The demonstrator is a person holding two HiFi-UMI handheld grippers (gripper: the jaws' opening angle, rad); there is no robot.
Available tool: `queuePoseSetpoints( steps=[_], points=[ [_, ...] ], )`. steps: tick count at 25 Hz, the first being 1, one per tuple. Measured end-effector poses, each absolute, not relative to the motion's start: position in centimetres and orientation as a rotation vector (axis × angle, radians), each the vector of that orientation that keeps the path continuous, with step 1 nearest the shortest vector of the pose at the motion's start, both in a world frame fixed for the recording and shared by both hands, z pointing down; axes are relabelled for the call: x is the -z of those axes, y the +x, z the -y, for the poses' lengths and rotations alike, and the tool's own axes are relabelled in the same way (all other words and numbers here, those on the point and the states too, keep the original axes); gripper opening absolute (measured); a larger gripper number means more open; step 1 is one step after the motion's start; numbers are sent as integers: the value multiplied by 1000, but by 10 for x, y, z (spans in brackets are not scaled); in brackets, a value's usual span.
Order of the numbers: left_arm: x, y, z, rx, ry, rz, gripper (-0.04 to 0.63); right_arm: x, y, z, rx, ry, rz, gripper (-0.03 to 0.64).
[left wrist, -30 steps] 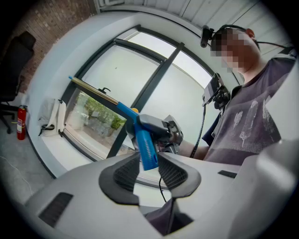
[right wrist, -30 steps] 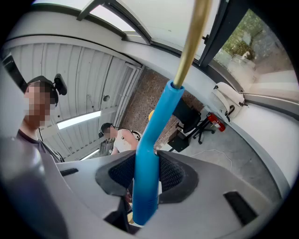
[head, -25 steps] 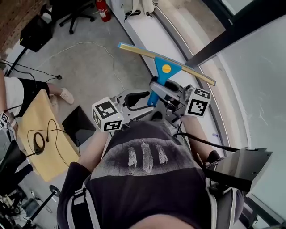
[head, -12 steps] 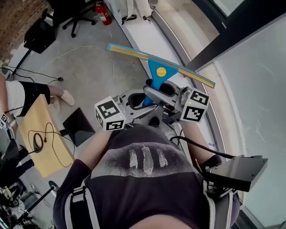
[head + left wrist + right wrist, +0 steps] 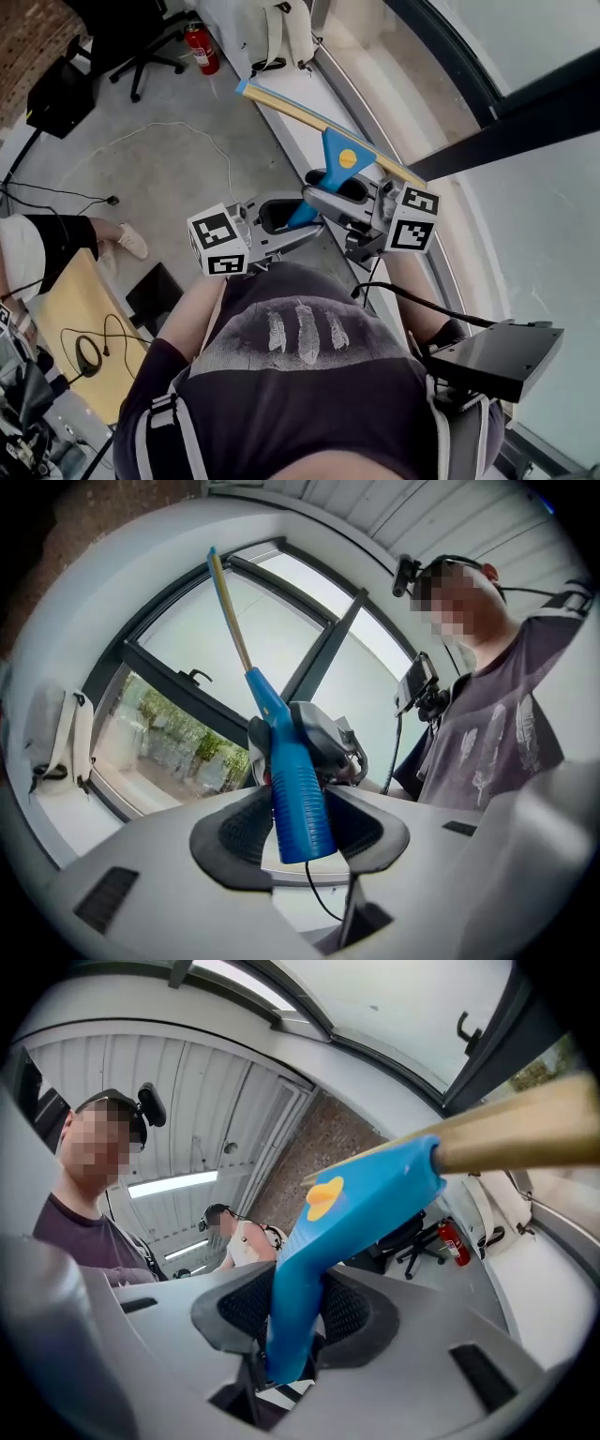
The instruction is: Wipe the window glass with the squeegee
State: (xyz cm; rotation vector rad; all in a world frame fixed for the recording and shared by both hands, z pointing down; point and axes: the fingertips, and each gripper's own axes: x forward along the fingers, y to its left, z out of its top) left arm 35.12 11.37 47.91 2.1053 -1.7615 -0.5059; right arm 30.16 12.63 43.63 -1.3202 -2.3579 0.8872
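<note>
Beside the window glass (image 5: 178, 639), squeegee (image 5: 339, 155) gripped by left tongs (image 5: 300, 827), right tongs (image 5: 295, 1312)

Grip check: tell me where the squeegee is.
Head view centre: squeegee clamped in the left gripper and right gripper, blade near the window frame.

No word, number or brand could be read anywhere. The white marker cube (image 5: 221, 242) on the left hand-held gripper (image 5: 300, 822) and the matching cube (image 5: 412, 221) on the right hand-held gripper (image 5: 295, 1312) carried only black-and-white square patterns, no letters. The round yellow spot (image 5: 348, 158) on the blue plastic squeegee (image 5: 330, 167) showed no print. Any print on the red fire extinguisher (image 5: 201, 49) was too small to make out.
</note>
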Motion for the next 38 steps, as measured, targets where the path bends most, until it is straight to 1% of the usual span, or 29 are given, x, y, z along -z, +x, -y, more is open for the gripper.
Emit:
queuePoseSetpoints(
  steps=[4,9,12,17,21,25,29,32,35,38],
  points=[
    [-475,297,-139,475,2165,1742,164,-433,245,-152,-815,-1262,2370,121],
    [-464,248,-140,578,2185,1719,163,-425,197,-152,-804,-1215,2362,121],
    [-463,220,-114,616,2188,1703,163,-421,172,-124,-782,-1207,2398,121],
    [-463,170,-29,570,2172,1676,161,-417,123,-42,-772,-1196,2458,123],
    [-450,159,-3,532,2235,1625,160,-400,110,-18,-708,-1136,2551,123],
    [-433,147,22,610,2285,1487,158,-383,96,10,-769,-1093,2633,123],
    [-417,119,63,594,2443,1322,158,-367,69,57,-759,-994,2747,123],
    [-393,95,84,566,2662,1098,158,-343,49,84,-662,-824,2875,121],
    [-374,64,100,543,2712,976,158,-323,18,102,-604,-640,2958,121],
    [-346,40,123,641,2654,805,156,-294,-8,126,-622,-488,3047,121]
  ],
)
